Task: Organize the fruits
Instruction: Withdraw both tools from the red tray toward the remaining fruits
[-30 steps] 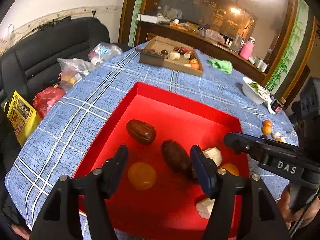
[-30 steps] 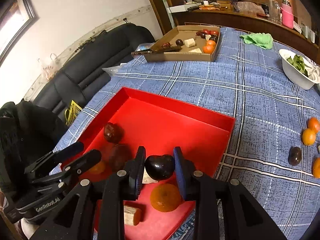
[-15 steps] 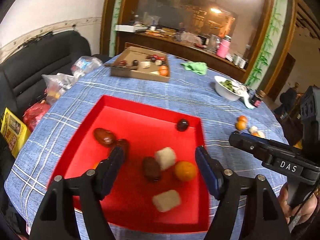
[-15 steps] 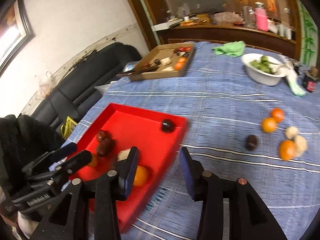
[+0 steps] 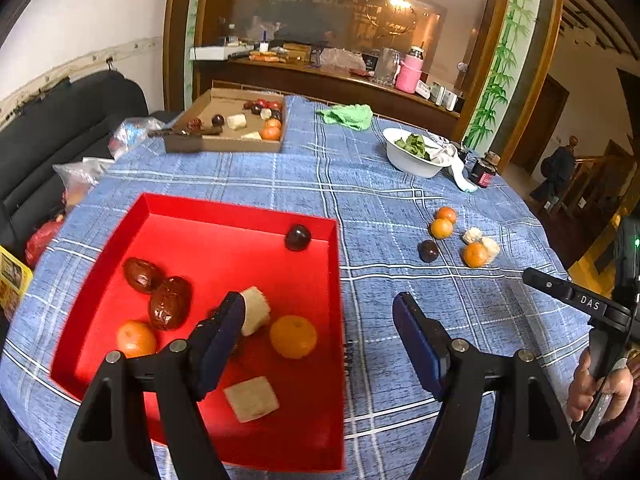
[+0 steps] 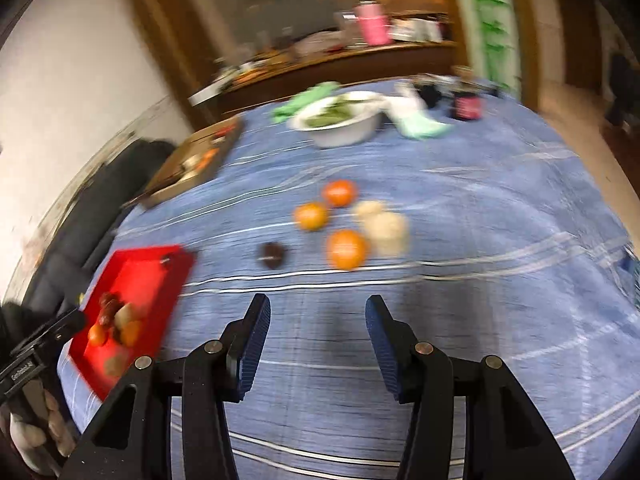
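Fruits: your red tray (image 5: 160, 216) holds oranges (image 5: 293, 337), dates (image 5: 169, 308), white chunks (image 5: 251, 398), one plum (image 5: 297, 237); both claws (image 5: 318, 334) (image 6: 316, 334) gape empty.

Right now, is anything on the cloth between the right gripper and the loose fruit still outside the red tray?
Nothing visible. The right gripper is open and empty, with only bare blue cloth between it and the dark fruit, the nearest orange and the pale pieces beyond.
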Available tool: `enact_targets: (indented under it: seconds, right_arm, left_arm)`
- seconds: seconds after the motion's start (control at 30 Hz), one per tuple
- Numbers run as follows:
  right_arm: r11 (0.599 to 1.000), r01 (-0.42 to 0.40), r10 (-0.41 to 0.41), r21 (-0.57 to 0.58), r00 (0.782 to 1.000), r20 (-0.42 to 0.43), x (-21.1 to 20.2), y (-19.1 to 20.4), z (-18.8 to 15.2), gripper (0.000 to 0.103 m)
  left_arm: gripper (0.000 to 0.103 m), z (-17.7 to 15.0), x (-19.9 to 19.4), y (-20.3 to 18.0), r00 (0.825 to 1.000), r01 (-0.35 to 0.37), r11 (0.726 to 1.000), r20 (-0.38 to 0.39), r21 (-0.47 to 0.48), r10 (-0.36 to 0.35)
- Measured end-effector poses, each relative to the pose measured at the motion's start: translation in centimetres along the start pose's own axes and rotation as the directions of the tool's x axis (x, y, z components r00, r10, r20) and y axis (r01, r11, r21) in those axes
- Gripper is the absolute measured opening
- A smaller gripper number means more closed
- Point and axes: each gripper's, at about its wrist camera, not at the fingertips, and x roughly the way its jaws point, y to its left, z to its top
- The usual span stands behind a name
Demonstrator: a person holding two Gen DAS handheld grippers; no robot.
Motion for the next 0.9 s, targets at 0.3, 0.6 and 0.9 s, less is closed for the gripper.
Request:
enact_targets:
  seconds: [0.3,0.6,0.9]
  right_arm:
    - [0.998,0.054,-0.054,0.022,0.998,-0.027,2.0,-2.9,1.0,0.053]
    - [0.997,0.035,-0.042,-0.07,0.993,-0.111,8.2,1.0,2.6,0.053]
    - [0.993,0.114,-0.116,-0.032,0.99,-0.084,10.9,1.0,3.7,0.04]
  left_arm:
    - [0.075,-0.7,2.4,-4.0,0.997,0.055,0.997,-0.065,0.063,-0.051]
    - [0.075,-0.6,4.0,-5.0,0.994,0.058,0.996,-0.091,0.067,-0.051]
    - [0.075,1.2,7.2,-6.6,0.993,0.063,0.994,-0.101,0.089,-0.054]
